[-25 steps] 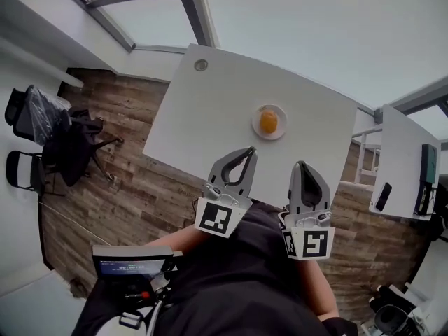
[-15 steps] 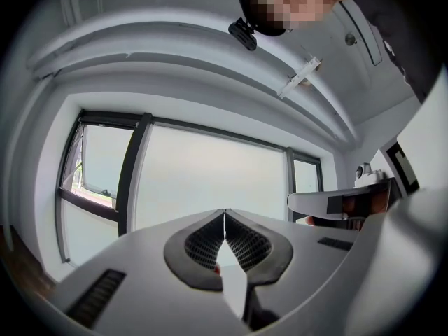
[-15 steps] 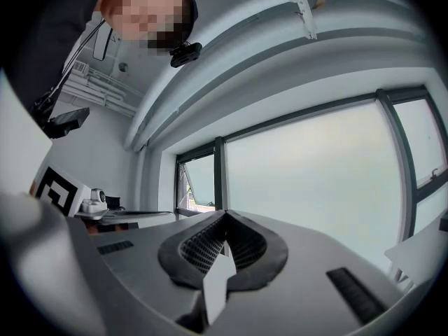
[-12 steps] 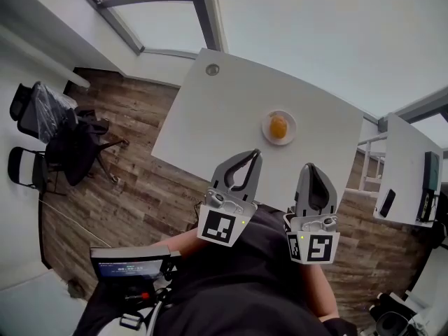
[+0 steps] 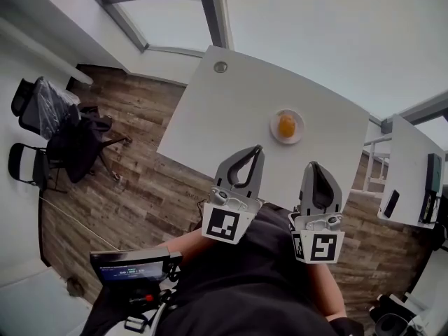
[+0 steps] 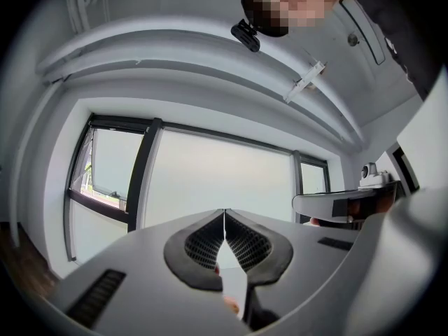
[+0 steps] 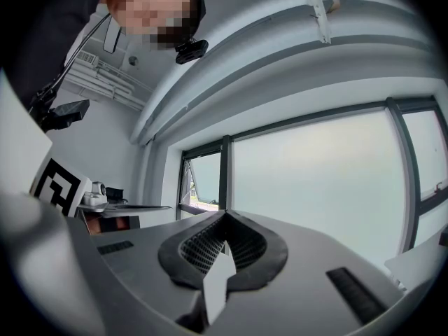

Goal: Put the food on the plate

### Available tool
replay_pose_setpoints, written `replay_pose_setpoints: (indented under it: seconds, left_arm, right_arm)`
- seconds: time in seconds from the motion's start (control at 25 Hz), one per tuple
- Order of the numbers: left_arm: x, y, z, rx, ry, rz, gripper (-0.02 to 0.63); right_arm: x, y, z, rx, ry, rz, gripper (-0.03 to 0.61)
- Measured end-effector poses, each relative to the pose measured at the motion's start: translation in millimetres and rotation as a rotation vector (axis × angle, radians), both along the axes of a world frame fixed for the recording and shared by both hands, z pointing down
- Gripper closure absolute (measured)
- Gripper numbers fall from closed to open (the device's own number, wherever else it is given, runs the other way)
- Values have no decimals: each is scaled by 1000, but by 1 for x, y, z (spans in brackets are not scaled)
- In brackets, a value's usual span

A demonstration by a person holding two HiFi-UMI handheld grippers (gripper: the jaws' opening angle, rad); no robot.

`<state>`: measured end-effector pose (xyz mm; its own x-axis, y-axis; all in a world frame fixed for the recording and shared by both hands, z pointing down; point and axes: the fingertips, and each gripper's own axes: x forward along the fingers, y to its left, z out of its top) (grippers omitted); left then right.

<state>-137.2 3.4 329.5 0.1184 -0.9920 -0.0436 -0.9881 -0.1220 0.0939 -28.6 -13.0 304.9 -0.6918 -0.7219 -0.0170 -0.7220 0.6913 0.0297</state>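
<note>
As orange food item (image 5: 286,125) sits on white plate (image 5: 297,138), upper right of centre on tabletop (image 5: 224,117), task appears done. Left claw (image 5: 257,150) & right claw (image 5: 313,166): both pressed together, empty, lower frame.

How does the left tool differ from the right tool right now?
In the head view the left tool leans rightward, while the right tool stands nearly upright. The left tool's jaw loop looks broad; the right tool's looks narrow. Both are shut, empty, and short of the plate holding the food.
</note>
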Motion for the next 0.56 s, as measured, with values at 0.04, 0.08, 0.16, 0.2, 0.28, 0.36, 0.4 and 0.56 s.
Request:
replay_pose_setpoints:
  seconds: [0.04,0.08,0.16,0.2,0.28,0.36,0.4,0.56]
  left_arm:
    - [-1,2,-1,2,3,0,607]
    - [-1,4,0,2,2,0,607]
    - [1,6,0,3,-8,4,607]
    - [2,6,0,5,-17,7,607]
    - [3,7,1,7,-33,14,607]
    - [2,8,3,6,-43,16,607]
    - [2,7,4,6,-46,16,607]
    - [2,7,8,-10,-33,17,607]
  right_arm:
    - [-3,2,0,1,6,-5,572]
    - [-5,4,1,-1,10,-10,572]
    - [-7,6,4,-6,20,-18,572]
    - [-8,6,6,-8,24,-19,572]
    - [-8,6,8,-12,27,-17,572]
    - [-9,6,10,-13,26,-15,572]
    - [-10,6,11,-14,26,-15,572]
    - [-12,8,14,-23,24,-25,572]
